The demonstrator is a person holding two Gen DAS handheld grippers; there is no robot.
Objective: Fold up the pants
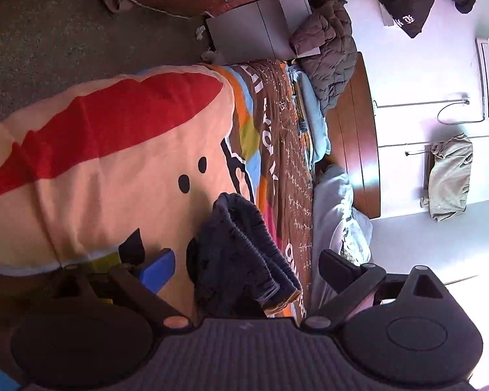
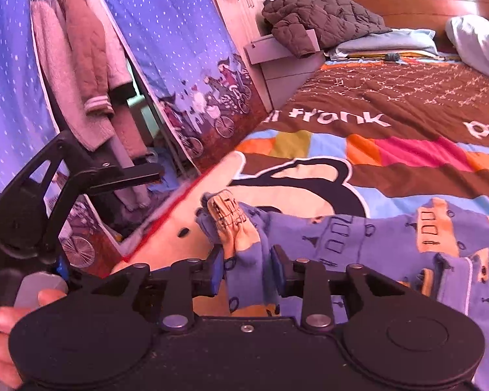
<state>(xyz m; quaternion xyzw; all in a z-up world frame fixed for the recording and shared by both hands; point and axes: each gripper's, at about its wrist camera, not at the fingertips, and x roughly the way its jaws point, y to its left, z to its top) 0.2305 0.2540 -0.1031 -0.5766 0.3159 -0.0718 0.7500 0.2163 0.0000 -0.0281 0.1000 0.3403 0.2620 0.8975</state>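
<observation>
The right gripper (image 2: 247,268) stands part-spread astride, not squeezing, the blue printed pants (image 2: 358,238) on the bedspread (image 2: 407,104) lettered "frank", while the left gripper (image 1: 244,260) gapes wide around them.

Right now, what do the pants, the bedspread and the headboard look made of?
Pants: soft knit, likely cotton jersey; matte, printed with buses, and it wrinkles and bunches easily. Bedspread: woven or quilted cloth, matte, with printed lettering and stitched lines. Headboard: wood or wood veneer, reddish brown; it shows a glossy sheen in the left wrist view.
</observation>
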